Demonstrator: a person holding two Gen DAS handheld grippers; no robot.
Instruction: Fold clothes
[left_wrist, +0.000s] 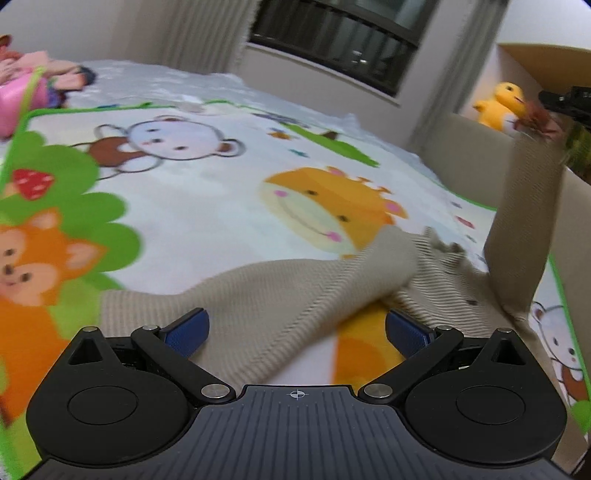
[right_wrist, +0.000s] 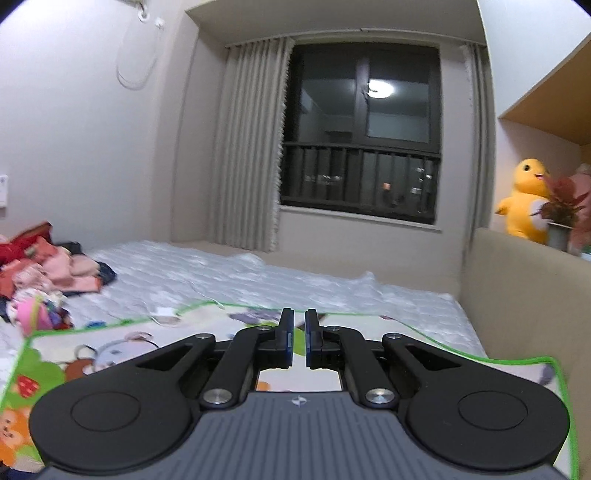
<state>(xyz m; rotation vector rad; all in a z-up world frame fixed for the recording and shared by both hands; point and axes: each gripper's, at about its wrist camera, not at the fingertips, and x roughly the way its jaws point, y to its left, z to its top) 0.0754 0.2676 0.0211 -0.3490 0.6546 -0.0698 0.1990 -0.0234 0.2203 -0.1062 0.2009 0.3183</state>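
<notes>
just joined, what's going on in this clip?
A person with a gripper in each hand is folding a beige ribbed sweater that lies on a cartoon play mat on a bed. The right gripper is shut. In the left wrist view it appears to hold one sleeve up off the mat, though its own camera shows no cloth between the pads. The left gripper hovers open over the sweater's body, gripping nothing.

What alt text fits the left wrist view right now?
The left gripper, jaws wide open, hovers low over a beige ribbed sweater spread on a cartoon-animal mat. At right, one sleeve stands lifted toward the right gripper at the frame's edge.
</notes>
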